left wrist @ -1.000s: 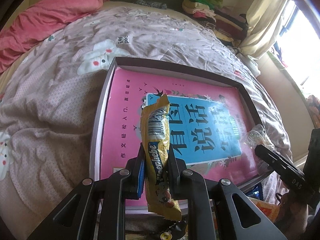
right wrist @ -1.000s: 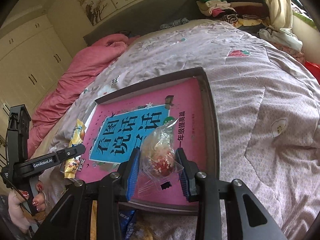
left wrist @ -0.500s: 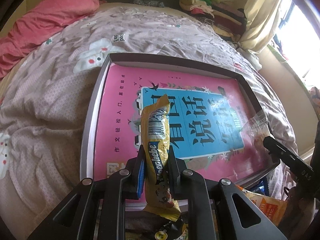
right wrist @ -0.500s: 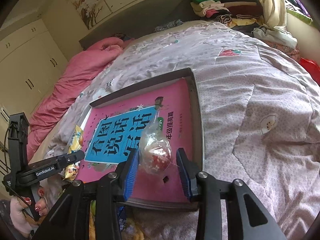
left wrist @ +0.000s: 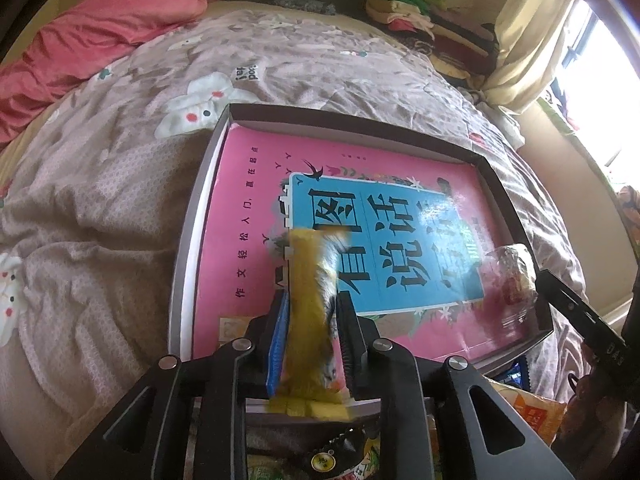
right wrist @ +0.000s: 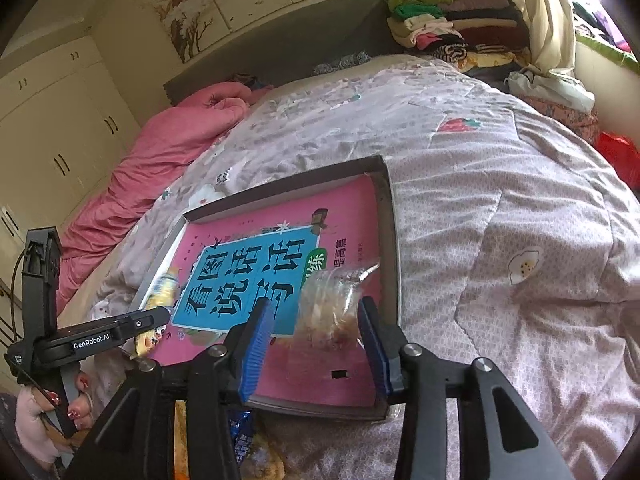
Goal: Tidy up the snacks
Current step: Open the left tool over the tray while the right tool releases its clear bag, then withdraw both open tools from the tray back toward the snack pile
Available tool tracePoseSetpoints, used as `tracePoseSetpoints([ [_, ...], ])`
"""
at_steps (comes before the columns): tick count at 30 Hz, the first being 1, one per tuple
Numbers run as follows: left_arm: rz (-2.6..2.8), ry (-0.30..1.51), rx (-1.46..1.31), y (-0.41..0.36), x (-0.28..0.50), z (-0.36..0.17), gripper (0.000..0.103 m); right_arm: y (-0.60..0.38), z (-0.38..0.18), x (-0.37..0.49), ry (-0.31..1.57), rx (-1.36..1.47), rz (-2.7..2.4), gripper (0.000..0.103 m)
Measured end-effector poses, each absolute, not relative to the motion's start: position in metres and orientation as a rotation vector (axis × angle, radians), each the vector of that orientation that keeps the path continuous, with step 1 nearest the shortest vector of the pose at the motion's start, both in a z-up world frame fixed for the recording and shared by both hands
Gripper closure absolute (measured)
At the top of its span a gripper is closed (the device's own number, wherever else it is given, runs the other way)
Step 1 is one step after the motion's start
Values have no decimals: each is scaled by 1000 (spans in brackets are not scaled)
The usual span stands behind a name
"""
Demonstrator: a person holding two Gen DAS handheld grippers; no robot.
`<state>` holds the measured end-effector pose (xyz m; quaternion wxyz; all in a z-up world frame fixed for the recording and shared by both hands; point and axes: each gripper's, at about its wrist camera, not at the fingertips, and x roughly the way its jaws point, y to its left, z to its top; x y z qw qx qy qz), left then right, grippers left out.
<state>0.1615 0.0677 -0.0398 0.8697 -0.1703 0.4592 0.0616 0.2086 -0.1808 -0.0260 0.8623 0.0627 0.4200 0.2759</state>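
Note:
A shallow dark-rimmed box lies on the bed, lined with a pink and blue book cover. My left gripper has its jaws parted around a yellow snack bar, blurred and slipping down over the box's near left corner. My right gripper is open wide; a clear bag with a reddish snack is blurred between its fingers, over the box's near right corner. The left gripper also shows in the right wrist view.
The box sits on a grey patterned quilt. A pink duvet lies at the far left. Folded clothes are stacked at the headboard. More snack packets lie below the box's near edge.
Both grippers have opened. The yellow bar and the clear bag, held firmly before, are now blurred and loose between the fingers. The right jaws have spread much wider.

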Motion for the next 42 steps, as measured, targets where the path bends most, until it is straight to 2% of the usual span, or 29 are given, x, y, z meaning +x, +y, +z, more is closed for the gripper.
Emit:
tracePoseSetpoints([
  [4,129,945,-362,70,158,-35,68,-181,-21,207,860,107,572,58],
  [14,124,904,-361,69,151,-17,53,-184,-10,202,817,114,591,55],
  [17,121,891,-343,65,148,-9,46,-185,-4,198,788,124,608,50],
  [22,118,873,-335,63,142,0,41,-185,6,192,745,116,626,46],
  [27,110,862,-331,61,134,7,40,-182,13,184,718,90,647,40],
  [33,101,852,-288,52,124,15,39,-181,19,178,691,74,657,38],
  [36,87,850,-281,50,120,17,31,-181,22,174,682,72,669,36],
  [42,49,844,-243,41,109,20,30,-178,27,166,670,62,705,33],
])
